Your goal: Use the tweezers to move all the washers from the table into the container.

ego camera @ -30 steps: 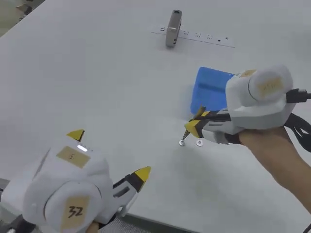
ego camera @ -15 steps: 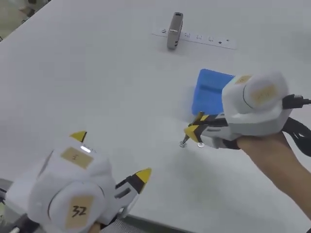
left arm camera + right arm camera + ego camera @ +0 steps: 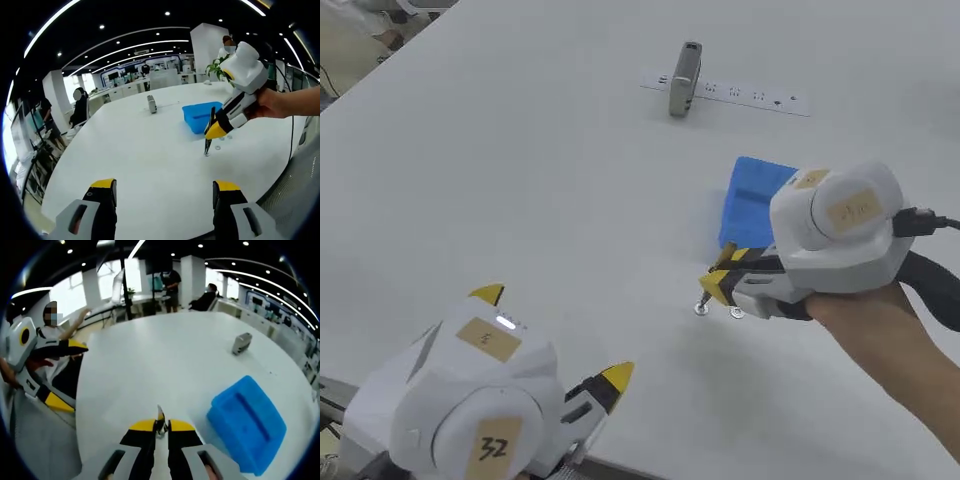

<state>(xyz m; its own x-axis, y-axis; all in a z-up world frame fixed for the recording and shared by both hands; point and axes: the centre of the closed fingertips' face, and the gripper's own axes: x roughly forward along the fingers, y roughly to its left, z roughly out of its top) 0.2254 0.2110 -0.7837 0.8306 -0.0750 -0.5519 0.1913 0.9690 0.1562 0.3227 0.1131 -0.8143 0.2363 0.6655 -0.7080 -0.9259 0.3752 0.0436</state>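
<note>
Head view, white table [image 3: 520,150].

Right gripper [image 3: 722,278]: at about 3 o'clock in the view. Its jaws are pressed together on the tweezers [image 3: 206,146], which stick out past the yellow tips and point down at the tabletop.

First washer [image 3: 701,310]: flat on the table, directly at the tweezers' tip. Cannot tell whether the tip has hold of it.

Second washer [image 3: 737,313]: flat on the table just beside the first, at its 3 o'clock, below the gripper body.

Blue container [image 3: 755,200]: on the table near the washers, at their 1 o'clock, partly hidden behind the right gripper.

Left gripper [image 3: 552,335]: at 7 o'clock by the near table edge, well apart from the washers. Jaws spread wide with nothing between them.

At 12 o'clock, a power strip [image 3: 740,95] with a grey block [image 3: 685,75] standing at its 9 o'clock end.
</note>
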